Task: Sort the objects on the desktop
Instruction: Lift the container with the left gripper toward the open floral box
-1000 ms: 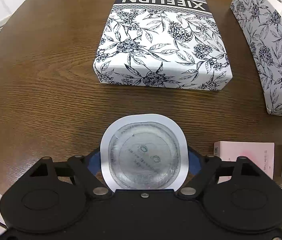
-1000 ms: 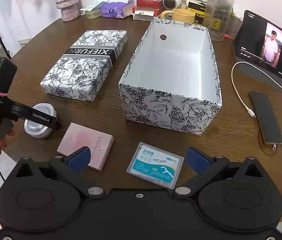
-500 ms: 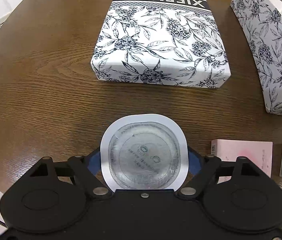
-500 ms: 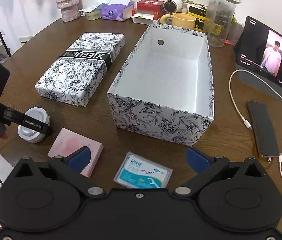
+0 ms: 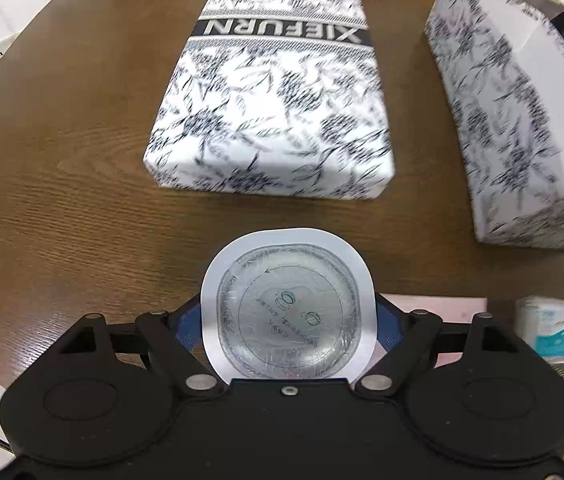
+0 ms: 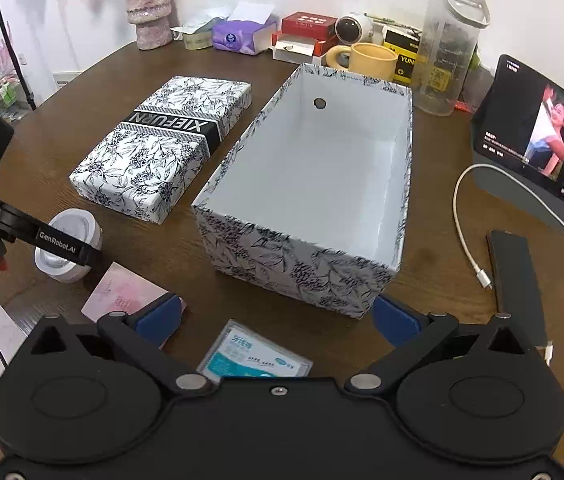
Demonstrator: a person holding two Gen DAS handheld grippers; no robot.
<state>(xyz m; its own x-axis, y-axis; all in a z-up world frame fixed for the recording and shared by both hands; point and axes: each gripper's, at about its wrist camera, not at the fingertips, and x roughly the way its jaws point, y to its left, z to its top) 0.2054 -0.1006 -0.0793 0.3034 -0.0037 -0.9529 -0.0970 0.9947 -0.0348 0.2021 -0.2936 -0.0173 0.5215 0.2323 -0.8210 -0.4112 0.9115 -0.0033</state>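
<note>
My left gripper (image 5: 288,320) is shut on a white cup with a foil lid (image 5: 288,312), its blue pads pressing both sides. In the right wrist view the cup (image 6: 67,244) hangs a little above the table at the left edge. My right gripper (image 6: 277,318) stands open over a blue-and-white floss pick box (image 6: 253,356) that lies flat on the table, the pads clear of it. A pink flat box (image 6: 125,292) lies beside it. Beyond stands the open floral box (image 6: 294,268), white inside with nothing in it, and its lid (image 6: 165,144) rests left of it.
At the table's back are a vase (image 6: 147,12), tissue pack (image 6: 241,36), yellow mug (image 6: 370,60) and clear jug (image 6: 450,48). On the right a tablet (image 6: 538,140) stands, with a white cable (image 6: 470,232) and dark phone (image 6: 518,280) in front of it.
The left gripper has risen with the cup, so the lid and table look farther away. The right gripper has shifted, and the floss pick box now sits lower between its fingers.
</note>
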